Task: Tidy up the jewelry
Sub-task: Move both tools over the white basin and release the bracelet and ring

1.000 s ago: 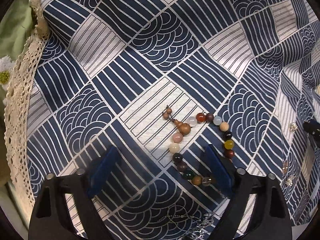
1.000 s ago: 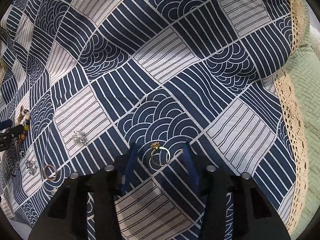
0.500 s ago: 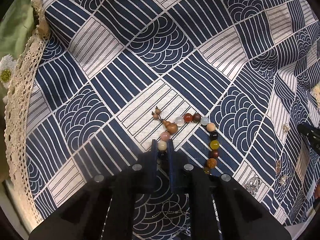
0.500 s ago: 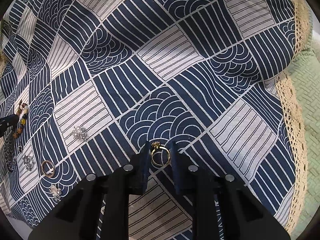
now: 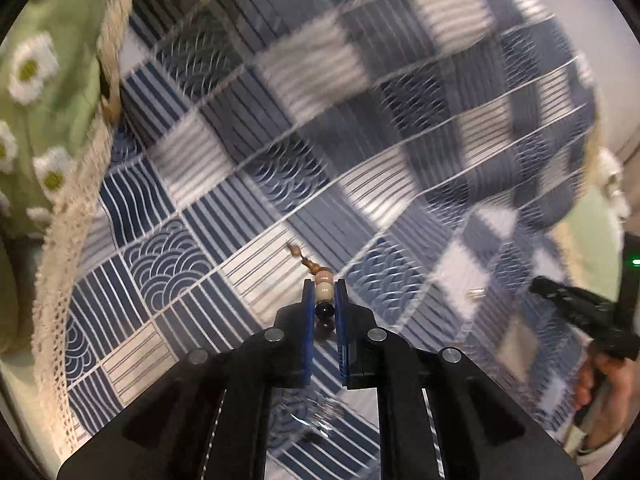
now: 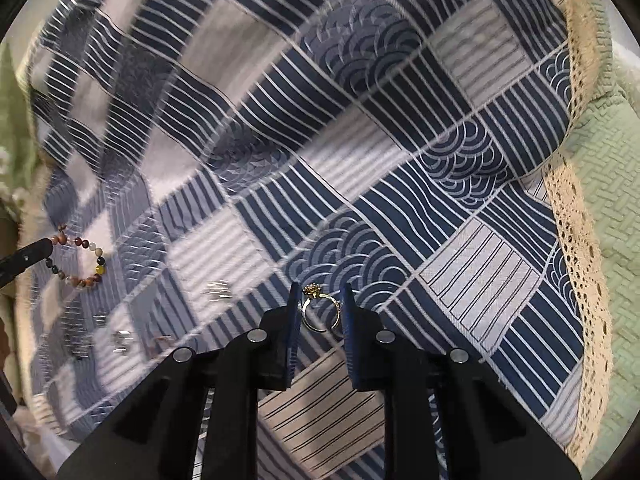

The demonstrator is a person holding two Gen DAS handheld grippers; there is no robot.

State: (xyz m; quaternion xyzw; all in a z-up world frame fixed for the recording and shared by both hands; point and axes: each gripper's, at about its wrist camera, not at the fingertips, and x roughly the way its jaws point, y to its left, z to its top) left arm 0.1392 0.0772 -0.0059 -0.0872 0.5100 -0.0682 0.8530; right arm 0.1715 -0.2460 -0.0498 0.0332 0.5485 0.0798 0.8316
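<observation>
Both lifted since earlier: left claw point(image 5: 324, 294) clenched on bracelet point(image 5: 323, 292), right claw point(image 6: 320, 304) grasping ring point(image 6: 320, 312); swinging beads at 12 o'clock could slip

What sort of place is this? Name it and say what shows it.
Probably a home table or bed dressed with textiles: a navy patterned cloth with lace trim over a green daisy cover, and jewelry such as a bead bracelet.

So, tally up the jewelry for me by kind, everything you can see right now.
bead bracelet: 1
gold ring: 1
small blurred pieces lying on the cloth, too smeared to sort by kind: at least 4
Total: at least 6
</observation>
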